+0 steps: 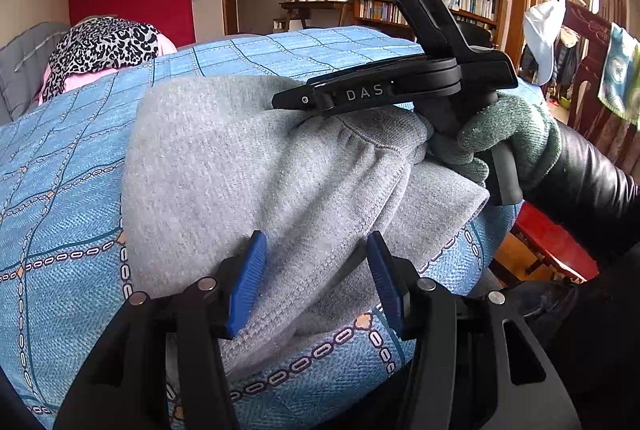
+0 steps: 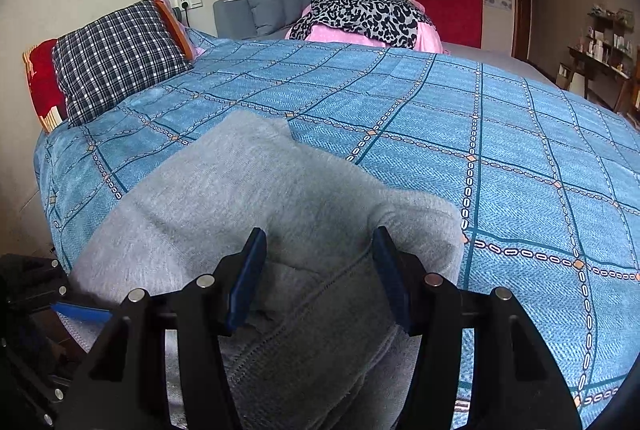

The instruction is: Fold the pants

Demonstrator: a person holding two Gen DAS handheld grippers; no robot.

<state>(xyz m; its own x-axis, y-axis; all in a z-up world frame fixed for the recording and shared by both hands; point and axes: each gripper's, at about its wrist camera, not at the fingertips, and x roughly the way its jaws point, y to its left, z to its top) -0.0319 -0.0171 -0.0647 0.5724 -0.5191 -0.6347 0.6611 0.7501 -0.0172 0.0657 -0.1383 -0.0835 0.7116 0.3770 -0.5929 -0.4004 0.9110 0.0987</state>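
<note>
Grey sweatpants lie folded in a bundle on the blue patterned bedspread, near the bed's edge. My left gripper is open, its blue pads on either side of the bundle's near edge, low over the cloth. The right gripper's body shows in the left wrist view at the bundle's far right, held by a green-gloved hand. In the right wrist view the right gripper is open over the pants, its pads astride a raised fold. Neither gripper pinches cloth.
A leopard-print and pink heap lies at the far side of the bed, with a plaid pillow at the left. Bookshelves and a desk stand beyond. A red bench sits beside the bed edge.
</note>
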